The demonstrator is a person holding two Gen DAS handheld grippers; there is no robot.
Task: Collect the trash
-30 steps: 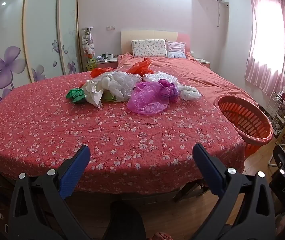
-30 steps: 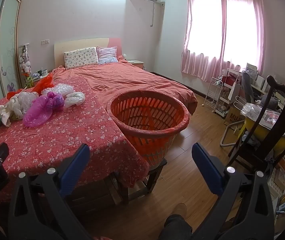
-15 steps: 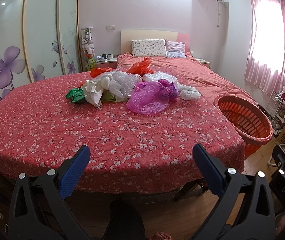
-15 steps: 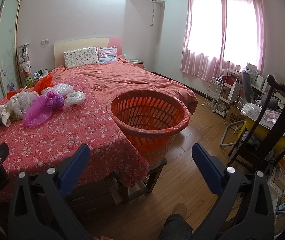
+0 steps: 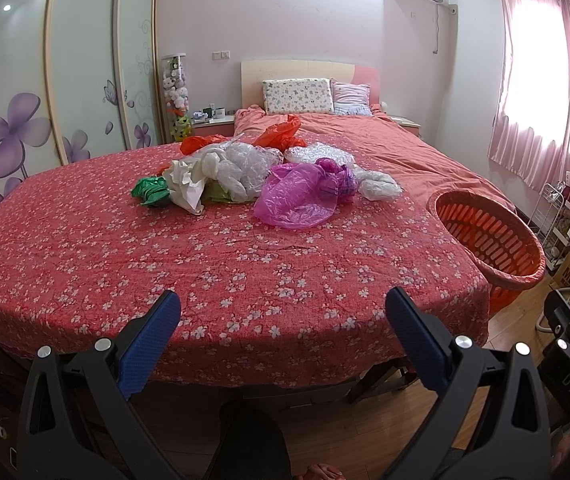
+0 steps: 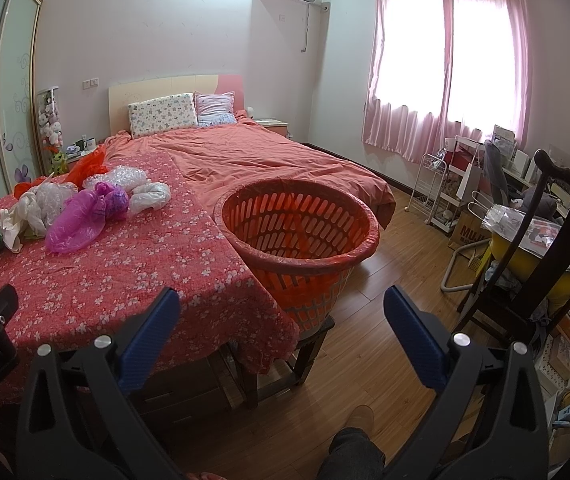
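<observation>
A pile of crumpled plastic bags lies on a table with a red floral cloth (image 5: 245, 264): a purple bag (image 5: 301, 196), clear and white bags (image 5: 229, 168), a green one (image 5: 151, 191), orange-red ones (image 5: 279, 133). The pile also shows in the right wrist view (image 6: 73, 208). An orange slatted basket (image 6: 299, 232) stands on a stool at the table's right edge; it also shows in the left wrist view (image 5: 489, 240). My left gripper (image 5: 283, 320) is open and empty, before the table's near edge. My right gripper (image 6: 283, 320) is open and empty, facing the basket.
A bed (image 6: 253, 156) with pillows lies behind the table. A dark wooden chair (image 6: 541, 264), a yellow tub and cluttered shelves stand at the right. A wire rack (image 6: 433, 188) is under the pink curtains. Wardrobe doors (image 5: 81, 60) line the left wall. The floor is wood.
</observation>
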